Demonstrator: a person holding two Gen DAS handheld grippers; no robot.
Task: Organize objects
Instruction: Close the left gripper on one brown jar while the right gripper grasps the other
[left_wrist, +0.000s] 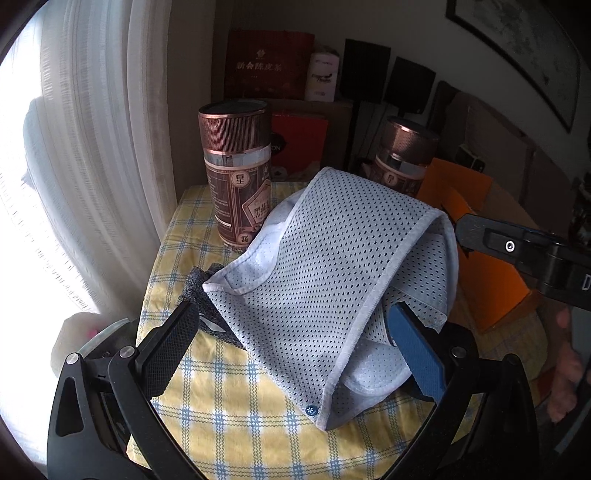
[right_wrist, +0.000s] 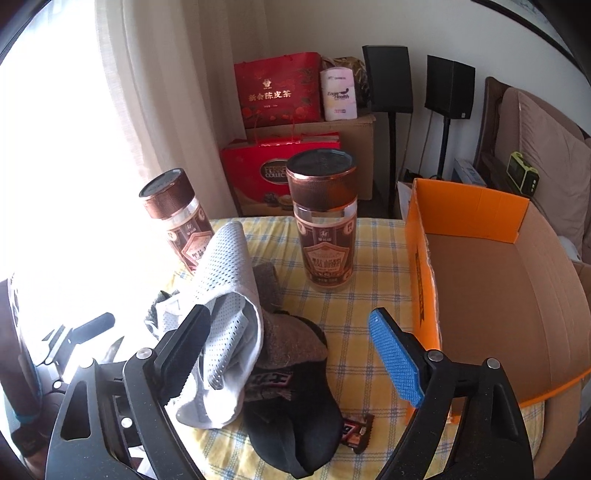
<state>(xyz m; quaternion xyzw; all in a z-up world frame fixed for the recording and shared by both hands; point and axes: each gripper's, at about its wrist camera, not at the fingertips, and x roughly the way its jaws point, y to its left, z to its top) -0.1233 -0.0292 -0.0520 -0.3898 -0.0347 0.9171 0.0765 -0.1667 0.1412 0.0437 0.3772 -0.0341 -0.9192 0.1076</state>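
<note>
Right tool (right_wrist: 288, 354) stood released astride the white perforated mesh garment (right_wrist: 221, 325); clench centrally, then lift clear toward the orange cardboard box (right_wrist: 465, 206).

Yellow-blue plaid cloth (right_wrist: 369, 258), white mesh garment (left_wrist: 325, 258), orange box (right_wrist: 465, 210).

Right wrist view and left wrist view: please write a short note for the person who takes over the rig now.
Left gripper: open around the white mesh cloth, not clamped.
Right gripper: open, holds nothing, above the dark sock.
On the checked tablecloth: two jars, cloth, sock, a snack wrapper.
Orange box: nothing visible inside.
Left: everything.
</note>
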